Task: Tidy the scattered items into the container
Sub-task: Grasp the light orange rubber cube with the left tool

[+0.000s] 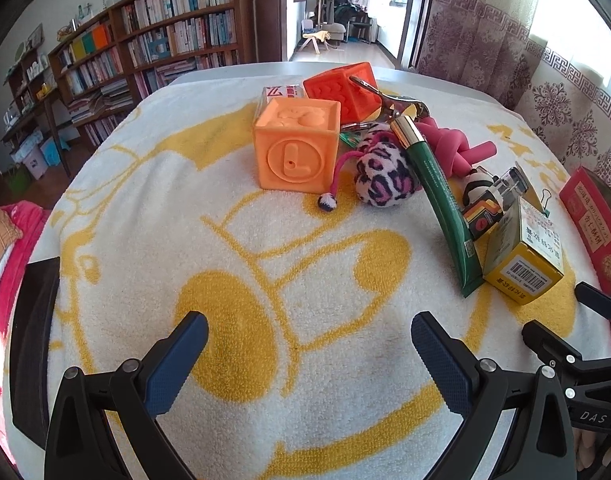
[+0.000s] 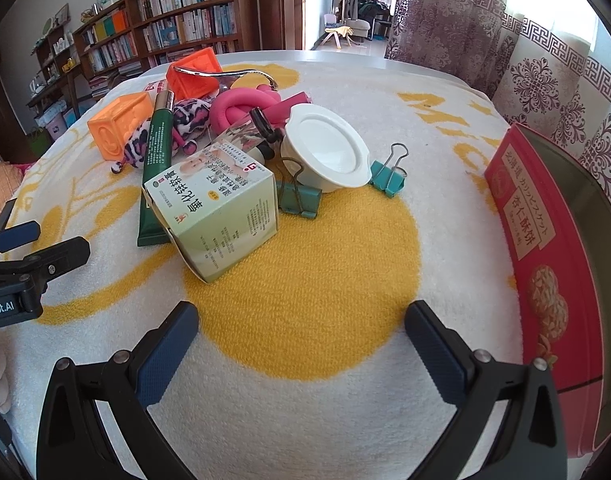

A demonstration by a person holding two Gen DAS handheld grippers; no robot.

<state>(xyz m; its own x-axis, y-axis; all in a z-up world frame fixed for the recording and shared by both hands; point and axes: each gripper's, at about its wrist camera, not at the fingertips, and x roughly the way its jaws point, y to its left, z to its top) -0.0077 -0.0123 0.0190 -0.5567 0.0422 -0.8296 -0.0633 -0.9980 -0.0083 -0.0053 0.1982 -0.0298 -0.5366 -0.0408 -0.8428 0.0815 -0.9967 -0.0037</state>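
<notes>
Red biscuit tin, the container, stands at the right edge of the table, on the white and yellow towel. Its grey interior shows in the right wrist view; no item can be made out inside it. In the left wrist view only a corner of the tin appears, interior hidden.

The scattered items lie in 1 heap at the middle and far side of the towel, well apart from the tin. Left wrist view: pale orange block marked L, red-orange block behind it, leopard-print plush toy, green tube leaning across the heap, pink knotted foam tube, green-and-yellow medicine box and metal eyelash curler.

Shown only in the right wrist view: white plastic lid, propped beside the medicine box, and 2 teal binder clips, 1 against the box, 1 just right of the lid. The left wrist view shows the L face of the block, turned away in the right wrist view.

Left hand-held gripper: fingers spread wide, holding nothing, above bare towel short of the heap. Right hand-held gripper: likewise spread and unloaded, over the yellow disc, with the tin just to its right.
</notes>
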